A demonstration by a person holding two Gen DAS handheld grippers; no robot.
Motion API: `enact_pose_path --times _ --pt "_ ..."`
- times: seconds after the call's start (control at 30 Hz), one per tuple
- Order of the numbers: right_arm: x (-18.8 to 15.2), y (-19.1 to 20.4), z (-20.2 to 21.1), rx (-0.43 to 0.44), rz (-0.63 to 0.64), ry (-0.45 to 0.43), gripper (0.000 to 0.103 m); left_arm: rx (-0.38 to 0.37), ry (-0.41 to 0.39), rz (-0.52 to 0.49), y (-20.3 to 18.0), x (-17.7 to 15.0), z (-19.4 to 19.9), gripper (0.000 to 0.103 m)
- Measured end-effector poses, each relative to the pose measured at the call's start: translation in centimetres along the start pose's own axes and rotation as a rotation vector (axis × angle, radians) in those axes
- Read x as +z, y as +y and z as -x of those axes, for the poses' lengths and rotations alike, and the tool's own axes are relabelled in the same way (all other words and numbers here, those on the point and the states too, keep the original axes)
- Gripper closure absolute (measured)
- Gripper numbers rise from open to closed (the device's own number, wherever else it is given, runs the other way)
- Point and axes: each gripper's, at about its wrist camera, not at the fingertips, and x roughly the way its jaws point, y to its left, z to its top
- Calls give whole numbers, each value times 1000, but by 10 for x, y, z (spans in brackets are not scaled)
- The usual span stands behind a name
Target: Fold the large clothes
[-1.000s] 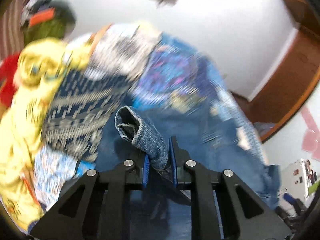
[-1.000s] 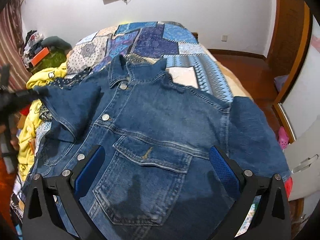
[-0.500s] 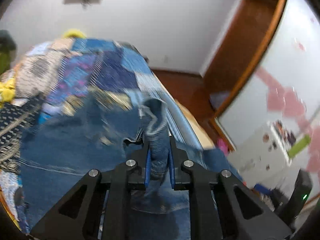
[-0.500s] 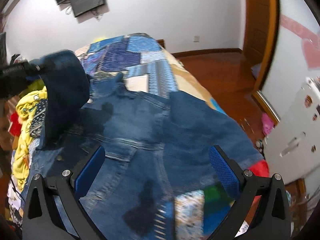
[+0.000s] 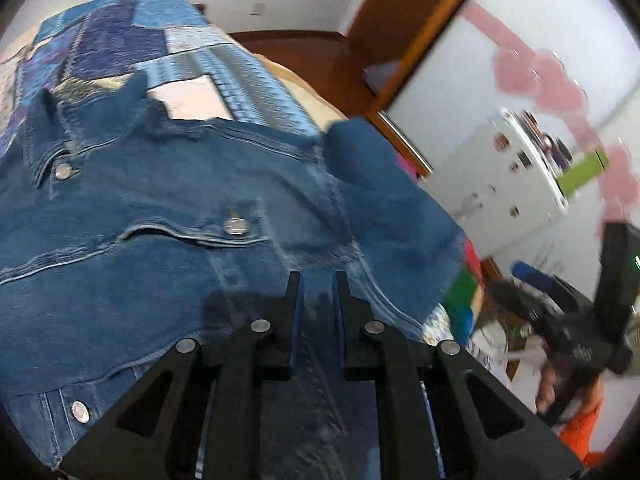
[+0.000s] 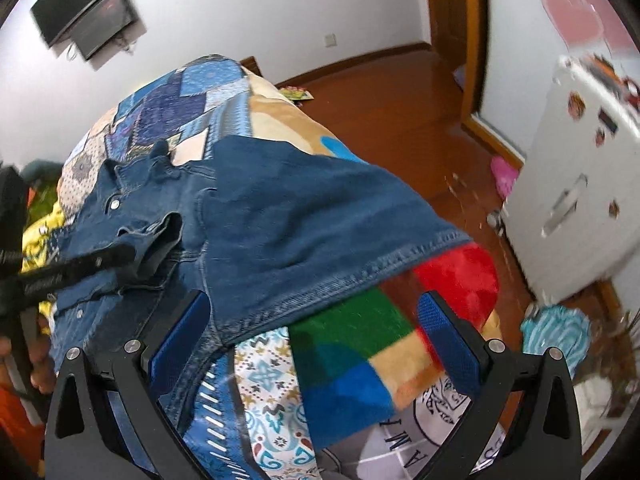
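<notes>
Evidently the left gripper [image 5: 318,284], its jaws just having been closing and almost together, pinched the cuff [image 6: 160,236] of one sleeve over the front of the blue denim jacket [image 5: 140,260], which lay face up on the blue patchwork quilt [image 5: 120,32]. Further right, the right gripper [image 6: 314,300] hung with jaws spread wide and empty above the hemmed edge of the other sleeve [image 6: 320,220], draped over a colour-block fleece blanket [image 6: 360,340]. Recommended: lay the carried cuff flat across the chest before letting go, then take the other sleeve squarely at its hem and bring it across without dragging the body.
</notes>
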Motion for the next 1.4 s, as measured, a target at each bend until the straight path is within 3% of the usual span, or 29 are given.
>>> enact_pose_path --times 0.1,0.13,0.2,0.23,0.27,0.43,0.6,0.63,0.77,1.0,1.07,1.13,1.23,1.3,1.4 --pt "-1 -11 0 19 -46 10 0 51 -15 -51 -13 0 11 91" --pt "0 -15 0 33 -61 14 0 62 -26 -58 -13 0 15 85" --pt "2 -22 1 60 -84 11 0 91 -62 -59 -10 0 31 61" --pt "3 -26 2 66 -94 11 0 121 -93 -53 -6 -1 42 43" --pt "5 -30 2 70 -104 11 0 147 -120 -46 0 -1 49 34" --pt "16 -55 -9 89 -144 36 0 305 -180 19 43 -11 80 23" --pt "21 -81 -45 177 -253 130 4 429 -195 126 96 -34 103 21" --pt "21 -83 -50 197 -269 146 11 435 -194 157 107 -40 108 21" --pt "28 -100 -71 287 -361 175 14 425 -211 266 138 -60 123 21" --pt "40 -111 -104 269 -423 178 31 435 -219 410 172 -81 125 22" --pt "44 -114 -110 243 -444 162 39 419 -223 429 177 -84 122 22" --pt "45 -120 -112 197 -477 155 63 423 -228 427 176 -85 123 22" --pt "43 -126 -106 177 -537 126 79 448 -233 392 170 -86 125 22" --pt "45 -125 -97 140 -510 101 88 460 -237 358 164 -89 127 21" --pt "50 -115 -72 108 -444 38 92 462 -246 328 158 -94 132 21"
